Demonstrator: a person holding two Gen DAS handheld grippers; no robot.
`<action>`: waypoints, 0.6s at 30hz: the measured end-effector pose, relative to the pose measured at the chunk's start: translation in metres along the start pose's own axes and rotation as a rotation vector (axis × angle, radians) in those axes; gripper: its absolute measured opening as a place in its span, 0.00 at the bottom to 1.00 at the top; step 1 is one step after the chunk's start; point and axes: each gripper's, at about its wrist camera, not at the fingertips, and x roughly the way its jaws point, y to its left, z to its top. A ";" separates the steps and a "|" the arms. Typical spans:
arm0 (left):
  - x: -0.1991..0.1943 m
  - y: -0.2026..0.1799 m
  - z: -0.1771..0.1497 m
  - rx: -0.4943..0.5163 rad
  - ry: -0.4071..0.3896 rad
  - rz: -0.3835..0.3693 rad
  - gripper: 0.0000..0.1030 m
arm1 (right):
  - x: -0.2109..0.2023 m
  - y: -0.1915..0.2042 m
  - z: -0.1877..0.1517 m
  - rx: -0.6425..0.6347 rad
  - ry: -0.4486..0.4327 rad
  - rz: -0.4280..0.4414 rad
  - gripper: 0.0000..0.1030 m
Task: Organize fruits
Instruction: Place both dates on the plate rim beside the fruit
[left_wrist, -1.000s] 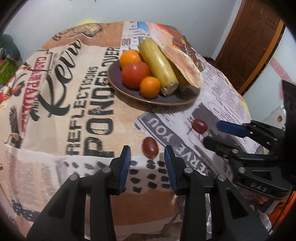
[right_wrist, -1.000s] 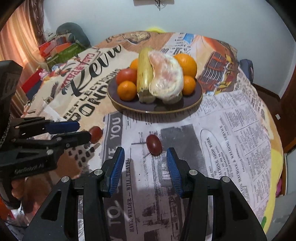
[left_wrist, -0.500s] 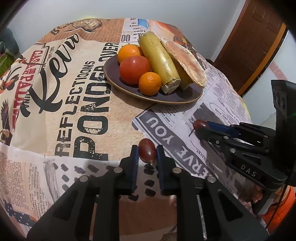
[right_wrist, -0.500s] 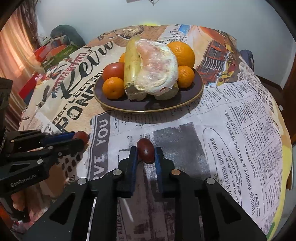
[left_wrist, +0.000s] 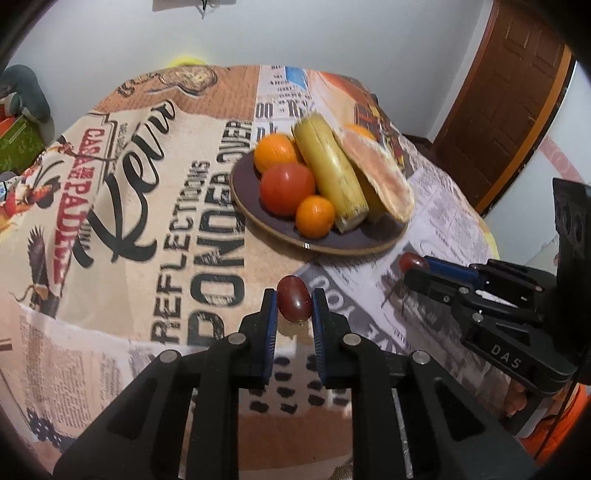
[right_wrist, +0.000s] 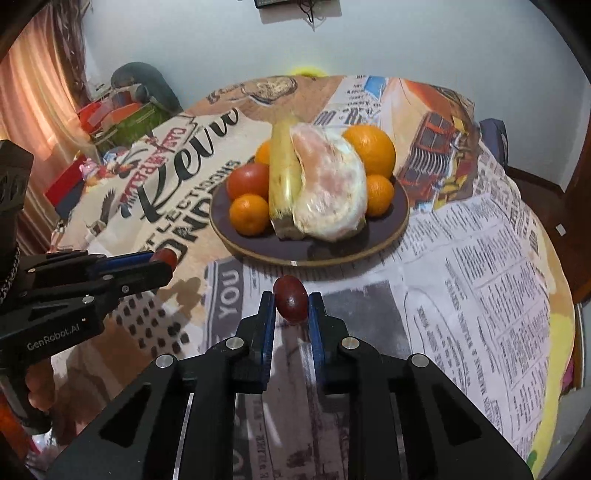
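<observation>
Round desk (left_wrist: 110, 229) under newsprint-pattern cloth, pale wall behind, wooden door (left_wrist: 509, 103) at right.
Left gripper (left_wrist: 293, 312) clamped on a dark red grape (left_wrist: 293, 303), held off the cloth at the near desk edge. Right gripper (right_wrist: 291, 308) clamped on a second dark red grape (right_wrist: 290, 300), held over the grey newsprint patch just in front of the plate (right_wrist: 332, 251). Plate dark purple, mid-desk, loaded: tomato (right_wrist: 248, 181), large orange (right_wrist: 371, 149), small oranges (right_wrist: 249, 214), yellow-green banana-like fruit (right_wrist: 282, 173), pale peeled citrus segment (right_wrist: 328, 192) leaning on top. Both grapes well short of the plate rim.
</observation>
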 end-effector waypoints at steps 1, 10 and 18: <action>-0.001 0.001 0.003 0.000 -0.007 0.000 0.17 | 0.000 0.001 0.002 -0.001 -0.003 0.001 0.16; 0.000 0.002 0.025 0.014 -0.050 0.014 0.17 | 0.012 0.005 0.018 -0.012 -0.012 0.005 0.16; 0.021 0.004 0.044 0.026 -0.045 0.015 0.17 | 0.028 0.011 0.024 -0.013 -0.002 0.017 0.16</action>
